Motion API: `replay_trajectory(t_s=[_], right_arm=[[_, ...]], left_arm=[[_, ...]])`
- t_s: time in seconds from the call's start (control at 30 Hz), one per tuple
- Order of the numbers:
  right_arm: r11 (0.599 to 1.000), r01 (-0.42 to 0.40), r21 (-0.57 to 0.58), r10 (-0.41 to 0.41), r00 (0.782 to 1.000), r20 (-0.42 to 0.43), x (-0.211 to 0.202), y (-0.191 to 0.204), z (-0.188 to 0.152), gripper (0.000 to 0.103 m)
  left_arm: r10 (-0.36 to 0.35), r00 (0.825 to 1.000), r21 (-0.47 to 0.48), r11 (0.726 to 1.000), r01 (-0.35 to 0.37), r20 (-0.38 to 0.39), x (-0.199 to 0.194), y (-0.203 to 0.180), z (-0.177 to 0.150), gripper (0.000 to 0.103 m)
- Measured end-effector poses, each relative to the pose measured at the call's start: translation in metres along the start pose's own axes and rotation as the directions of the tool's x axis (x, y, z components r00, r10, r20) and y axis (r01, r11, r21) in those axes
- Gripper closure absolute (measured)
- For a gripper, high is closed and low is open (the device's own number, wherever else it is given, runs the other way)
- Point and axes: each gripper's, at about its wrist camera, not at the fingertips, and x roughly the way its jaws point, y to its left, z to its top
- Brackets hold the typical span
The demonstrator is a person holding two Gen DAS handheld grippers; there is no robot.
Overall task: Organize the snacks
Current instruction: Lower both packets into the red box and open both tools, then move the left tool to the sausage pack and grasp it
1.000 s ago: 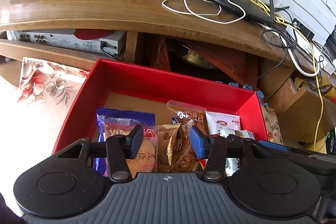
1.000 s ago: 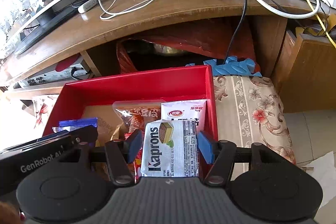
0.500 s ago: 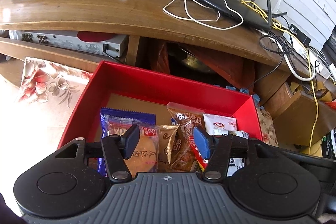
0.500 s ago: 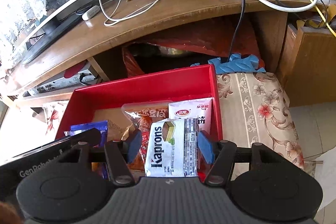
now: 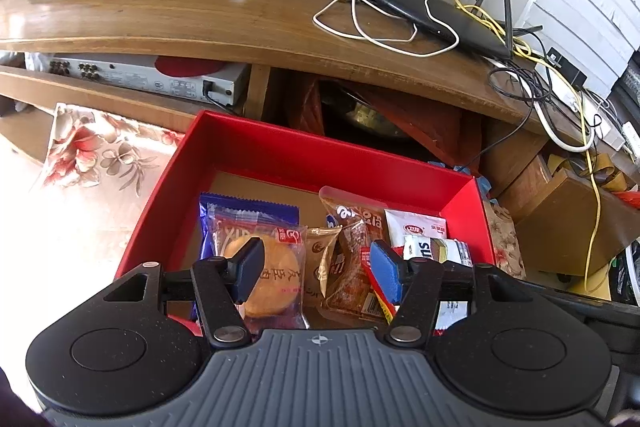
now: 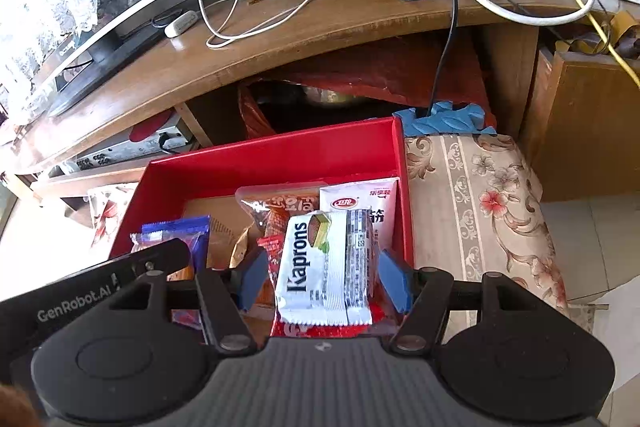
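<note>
Since a second ago the left hand-held gripper [image 5: 317, 275] has spread its jaws wider; they hang parted above the round cake [image 5: 267, 279] and brown packet [image 5: 335, 259], gripping nothing. The right hand-held gripper [image 6: 321, 279] stands parted around the glossy white Kaprons wafer [image 6: 320, 267], pads clear of it. All the crinkly packets lie in the red box [image 5: 304, 157].
</note>
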Motion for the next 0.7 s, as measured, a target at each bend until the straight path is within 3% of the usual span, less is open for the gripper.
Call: replay_trajectory(t_s=[0.4, 0.7], right_arm=[[0.999, -0.002, -0.044, 0.002, 1.0, 0.011, -0.033, 0.013, -0.03, 0.044], [0.996, 0.019, -0.088, -0.022, 0.999, -0.042, -0.051, 0.015, -0.073, 0.044]], left_arm=[[-0.006, 1.0, 0.008, 1.0, 0.006, -0.018, -0.025, 0.011, -0.027, 0.034], [-0.028, 0.994, 0.024, 0.999, 0.031, -0.104, -0.04, 0.017, -0.062, 0.032]])
